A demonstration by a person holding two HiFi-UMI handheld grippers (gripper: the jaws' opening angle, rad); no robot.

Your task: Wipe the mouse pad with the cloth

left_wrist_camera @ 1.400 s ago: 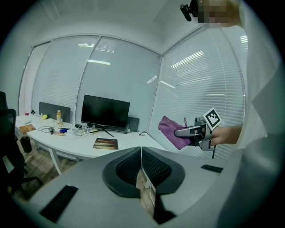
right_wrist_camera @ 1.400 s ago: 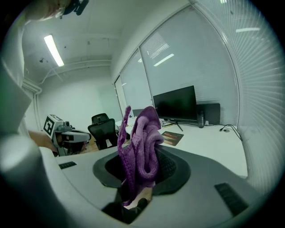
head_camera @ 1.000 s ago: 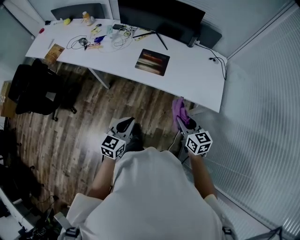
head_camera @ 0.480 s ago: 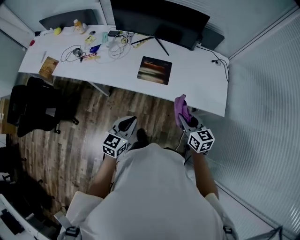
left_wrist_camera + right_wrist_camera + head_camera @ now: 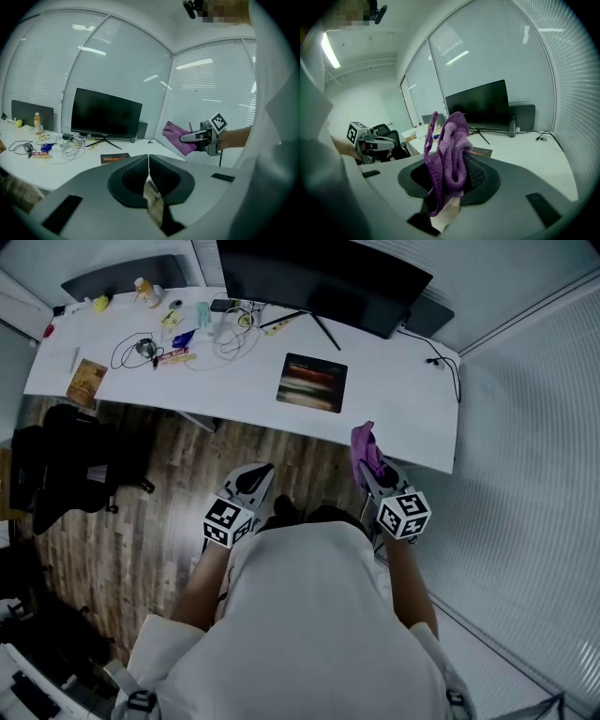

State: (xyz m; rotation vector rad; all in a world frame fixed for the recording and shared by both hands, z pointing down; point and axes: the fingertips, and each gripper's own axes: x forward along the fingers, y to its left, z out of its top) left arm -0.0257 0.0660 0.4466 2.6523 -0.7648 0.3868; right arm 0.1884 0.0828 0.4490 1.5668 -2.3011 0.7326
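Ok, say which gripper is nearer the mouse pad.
Right, narrowly. The right gripper, holding the cloth, is at the desk edge right of the pad; the left gripper is farther back, over the floor.

— Is there anything to read here?
— Nothing legible. The mouse pad (image 5: 312, 382), near the front edge of the table (image 5: 403, 409), has a print of reddish and pale bands, but no letters can be made out in it.
— What about the cubes?
— The cube (image 5: 225, 519) on the left gripper (image 5: 259, 472) and the one on the right gripper (image 5: 367, 472) carry black-and-white square markers. These are patterns, not words or numbers.
— And the table's left end?
— A brown booklet (image 5: 84, 380) lies at the front left corner and a bottle (image 5: 143, 290) with an orange label stands at the back edge. Any print on either is too small to read.
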